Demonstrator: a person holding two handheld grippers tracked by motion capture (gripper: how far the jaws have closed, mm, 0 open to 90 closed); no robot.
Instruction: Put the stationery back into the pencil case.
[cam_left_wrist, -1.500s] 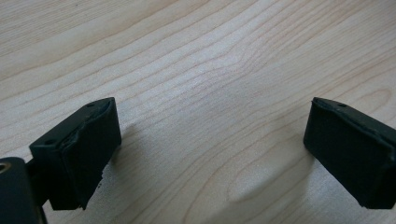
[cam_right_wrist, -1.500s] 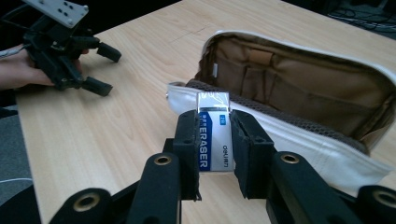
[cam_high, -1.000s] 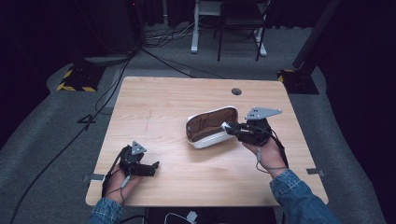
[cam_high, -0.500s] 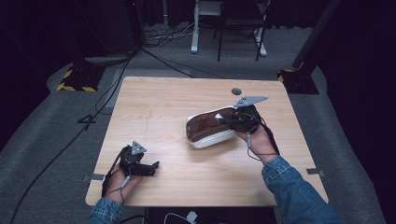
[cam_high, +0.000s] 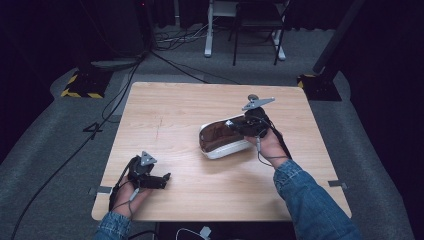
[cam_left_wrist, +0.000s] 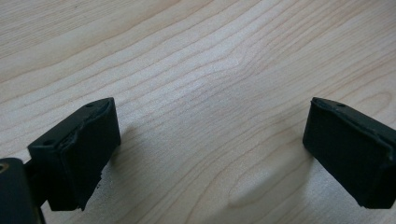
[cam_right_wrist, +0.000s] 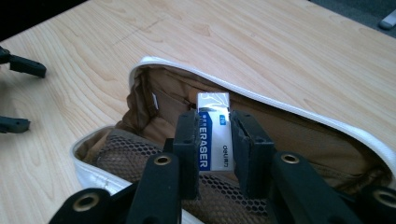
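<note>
A white pouch with a brown lining lies open at the middle right of the wooden table. My right gripper is shut on an eraser in a blue and white sleeve, held over the pouch's open mouth, above its mesh pocket. The right gripper's pads press on both long sides of the eraser. My left gripper rests at the table's near left, open, with only bare wood between its fingertips.
The left gripper's fingers show at the left edge of the right gripper view. A small dark round spot sits near the table's far edge. Cables, a chair and a yellow-and-black striped base stand on the floor beyond.
My right hand has moved left and toward the table's far side with the eraser, ending over the pouch's opening. The left gripper has stayed still.
</note>
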